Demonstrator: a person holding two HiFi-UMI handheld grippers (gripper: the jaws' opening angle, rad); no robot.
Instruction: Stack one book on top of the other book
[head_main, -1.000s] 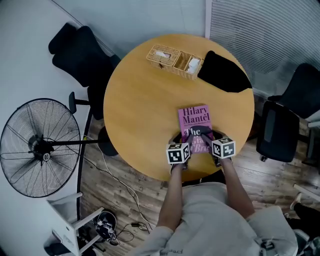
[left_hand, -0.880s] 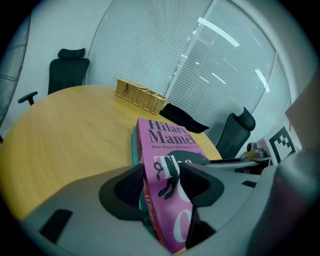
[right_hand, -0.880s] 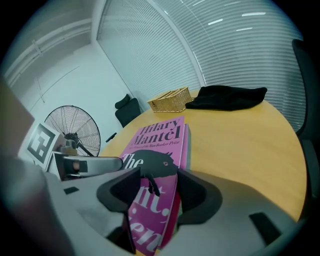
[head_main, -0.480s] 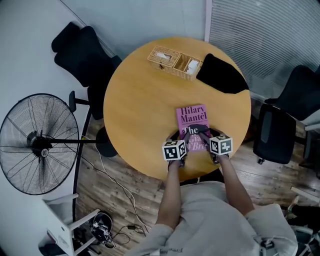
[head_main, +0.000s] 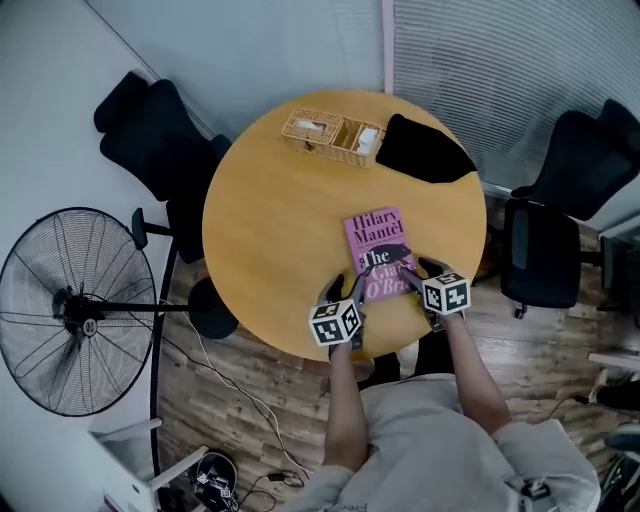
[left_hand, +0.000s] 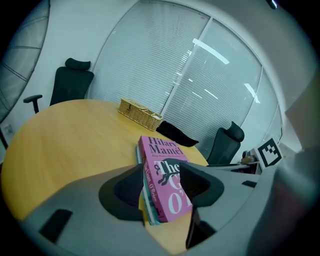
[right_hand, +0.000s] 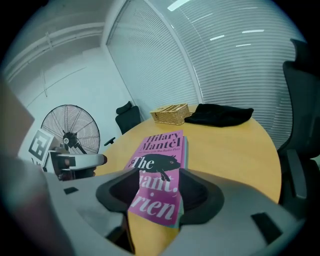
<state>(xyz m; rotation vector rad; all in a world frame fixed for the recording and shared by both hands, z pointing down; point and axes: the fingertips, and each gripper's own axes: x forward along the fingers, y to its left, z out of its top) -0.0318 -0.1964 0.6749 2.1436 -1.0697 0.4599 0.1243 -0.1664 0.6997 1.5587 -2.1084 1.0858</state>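
A pink book (head_main: 378, 255) lies flat on a teal book, whose edge (left_hand: 144, 197) shows under it, on the round wooden table (head_main: 270, 230). My left gripper (head_main: 343, 292) hangs just off the stack's near left corner, jaws apart, with the pink cover (left_hand: 167, 185) showing through the gap. My right gripper (head_main: 428, 275) hovers at the near right corner, also open. In the right gripper view the pink book (right_hand: 160, 170) shows beyond the spread jaws, with a teal edge (right_hand: 186, 150) along its right side. Neither pair of pads presses on the books.
A wicker basket (head_main: 330, 137) and a black cloth (head_main: 422, 150) sit at the table's far side. Black office chairs (head_main: 150, 120) (head_main: 540, 250) stand left and right of the table. A standing fan (head_main: 75, 310) and cables are on the floor at left.
Both grippers have pulled back from the books' near end toward the table's near edge and lifted. The left one has moved farther, off to the left. The stack has stayed put.
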